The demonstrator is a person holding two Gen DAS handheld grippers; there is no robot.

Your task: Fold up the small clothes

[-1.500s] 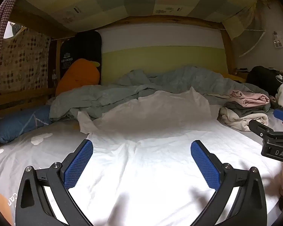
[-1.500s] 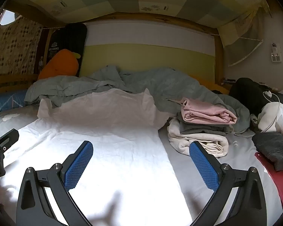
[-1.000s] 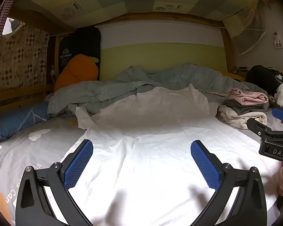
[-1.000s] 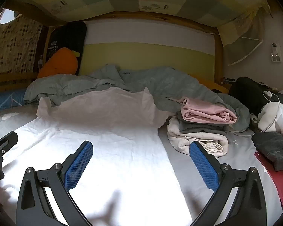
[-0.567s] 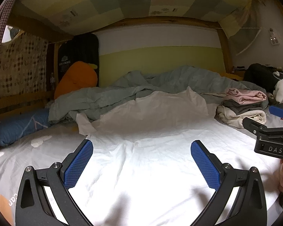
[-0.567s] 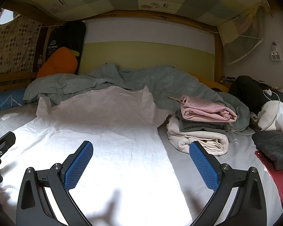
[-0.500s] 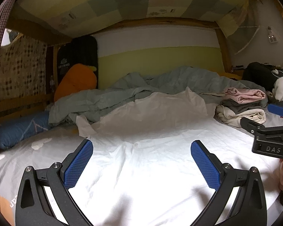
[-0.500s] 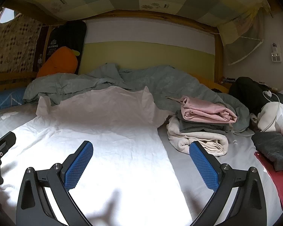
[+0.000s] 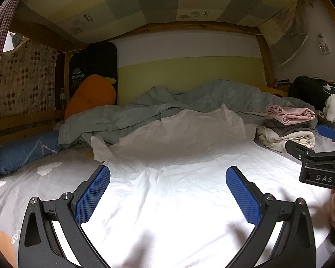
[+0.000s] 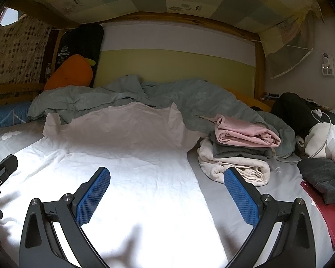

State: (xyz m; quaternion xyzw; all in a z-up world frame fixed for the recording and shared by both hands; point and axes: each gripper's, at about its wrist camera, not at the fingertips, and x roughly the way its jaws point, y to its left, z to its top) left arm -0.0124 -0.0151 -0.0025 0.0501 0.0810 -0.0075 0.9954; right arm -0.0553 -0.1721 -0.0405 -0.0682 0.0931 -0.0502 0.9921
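A white garment lies spread flat on the bed, its far edge resting up against a rumpled grey-green duvet; it also shows in the right wrist view. My left gripper is open and empty, hovering just above the garment's near part. My right gripper is open and empty, above the garment's right edge. The right gripper's body shows at the right of the left wrist view, and the left gripper's body at the left edge of the right wrist view.
A stack of folded clothes, pink on grey on cream, sits right of the garment. A grey-green duvet and an orange plush lie at the back. Dark clothes, a white cable and a red item lie at far right.
Both grippers stay open above the garment. The left view has shifted slightly, tilting up and back down; the garment has not moved.
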